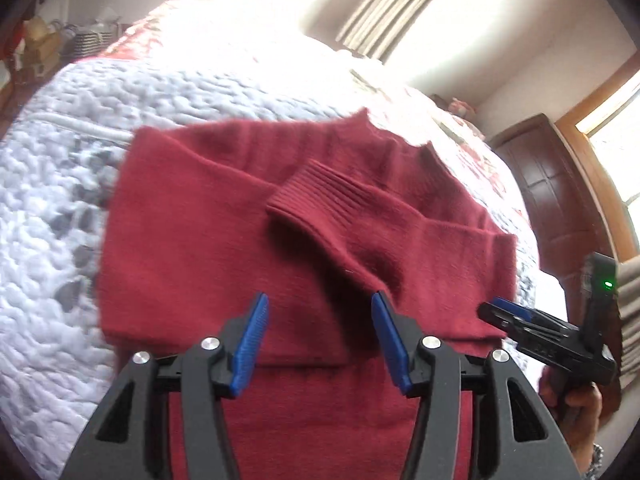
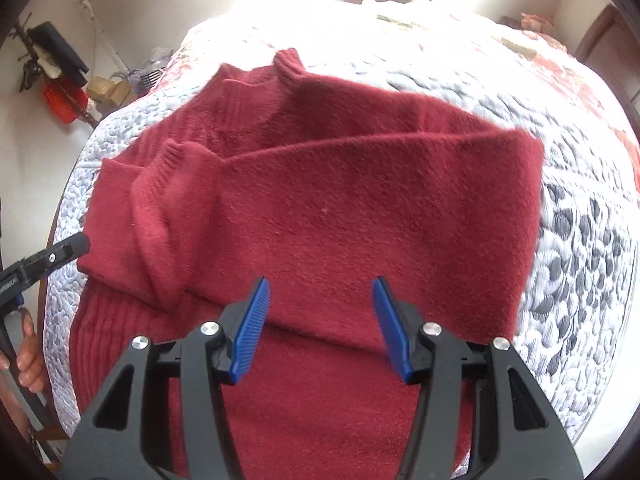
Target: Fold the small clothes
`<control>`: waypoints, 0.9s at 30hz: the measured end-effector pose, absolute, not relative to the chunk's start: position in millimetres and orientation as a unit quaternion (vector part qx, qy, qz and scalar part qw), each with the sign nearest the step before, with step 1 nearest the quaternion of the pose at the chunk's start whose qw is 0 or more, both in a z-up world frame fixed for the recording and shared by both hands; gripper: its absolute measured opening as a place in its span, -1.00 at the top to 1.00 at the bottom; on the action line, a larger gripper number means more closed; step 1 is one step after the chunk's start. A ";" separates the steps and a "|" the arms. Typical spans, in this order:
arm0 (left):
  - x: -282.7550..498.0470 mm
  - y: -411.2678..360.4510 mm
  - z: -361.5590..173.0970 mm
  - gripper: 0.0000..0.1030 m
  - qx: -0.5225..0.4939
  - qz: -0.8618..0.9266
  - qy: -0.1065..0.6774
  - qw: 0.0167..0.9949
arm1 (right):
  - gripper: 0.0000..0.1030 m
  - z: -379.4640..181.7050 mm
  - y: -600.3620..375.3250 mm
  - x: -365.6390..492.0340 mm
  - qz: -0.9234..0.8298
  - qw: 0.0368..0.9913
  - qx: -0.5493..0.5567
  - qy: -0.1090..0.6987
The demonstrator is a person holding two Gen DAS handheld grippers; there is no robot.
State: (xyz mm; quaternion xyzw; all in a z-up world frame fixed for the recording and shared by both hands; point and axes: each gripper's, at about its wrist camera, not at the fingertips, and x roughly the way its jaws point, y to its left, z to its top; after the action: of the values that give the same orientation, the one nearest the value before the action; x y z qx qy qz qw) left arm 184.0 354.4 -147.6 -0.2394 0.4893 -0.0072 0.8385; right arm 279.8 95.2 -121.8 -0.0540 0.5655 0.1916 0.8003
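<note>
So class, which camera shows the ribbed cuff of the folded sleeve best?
The left wrist view: the cuff lies central, ribs sharp, on the red sweater. The right wrist view shows it smaller, off to the left, ribs faint.

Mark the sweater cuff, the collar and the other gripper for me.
cuff (image 1: 308,192), left wrist view, on the ribbed end of the folded sleeve
collar (image 2: 289,65), right wrist view, on the raised neck band
right gripper (image 1: 505,313), left wrist view, at its fingertips
</note>
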 end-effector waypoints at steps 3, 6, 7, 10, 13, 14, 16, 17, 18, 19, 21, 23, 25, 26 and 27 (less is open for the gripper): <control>188.2 388.7 -156.0 -0.05 -0.197 0.077 0.519 0.828 | -0.04 -110.8 141.9 281.9 0.235 0.794 -0.080 0.555; 195.2 413.6 -173.7 -0.05 -0.196 0.104 0.539 0.813 | -0.03 -109.8 187.2 276.5 0.267 0.786 -0.104 0.547; 196.1 418.8 -178.9 -0.05 -0.192 0.111 0.546 0.808 | -0.03 -111.3 201.5 274.7 0.280 0.782 -0.108 0.546; 198.0 427.0 -194.4 -0.05 -0.184 0.116 0.564 0.797 | -0.01 -126.0 238.3 274.3 0.300 0.766 -0.124 0.555; 199.3 430.9 -209.4 -0.10 -0.190 0.116 0.577 0.786 | 0.05 -143.8 265.9 279.1 0.288 0.760 -0.154 0.562; 200.8 430.5 -212.0 -0.11 -0.193 0.115 0.576 0.786 | 0.05 -149.2 271.5 281.6 0.281 0.761 -0.162 0.563; 199.5 431.8 -213.7 -0.12 -0.194 0.112 0.576 0.786 | 0.18 -162.2 277.8 286.8 0.276 0.755 -0.164 0.572; 198.9 432.4 -214.5 -0.12 -0.195 0.111 0.576 0.786 | 0.36 -167.3 278.2 290.1 0.271 0.753 -0.165 0.577; 199.6 433.4 -215.1 -0.13 -0.197 0.111 0.577 0.785 | 0.50 -172.0 277.5 293.1 0.265 0.753 -0.166 0.580; 199.8 433.6 -215.5 -0.13 -0.198 0.110 0.577 0.784 | 0.70 -173.9 275.6 295.1 0.262 0.754 -0.162 0.580; 200.3 431.8 -217.1 -0.14 -0.199 0.109 0.578 0.784 | 0.87 -170.5 264.6 300.3 0.264 0.757 -0.135 0.583; 198.7 431.9 -217.1 -0.14 -0.198 0.110 0.577 0.785 | 0.87 -163.2 246.6 303.4 0.266 0.762 -0.093 0.583; 202.0 436.4 -219.4 -0.15 -0.197 0.110 0.577 0.785 | 0.87 -153.5 225.8 302.4 0.260 0.773 -0.064 0.575; 201.8 436.5 -219.3 -0.15 -0.198 0.111 0.576 0.785 | 0.87 -149.5 212.7 302.0 0.255 0.777 -0.045 0.573; 204.2 433.4 -219.9 -0.15 -0.197 0.112 0.576 0.785 | 0.87 -146.6 198.9 301.5 0.251 0.779 -0.021 0.574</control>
State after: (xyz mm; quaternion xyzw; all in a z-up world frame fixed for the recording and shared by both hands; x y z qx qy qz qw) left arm 204.2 433.4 -219.9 -0.1969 0.5761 0.1120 0.7854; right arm 301.5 198.9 -146.6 -0.0205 0.5738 0.2507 0.7794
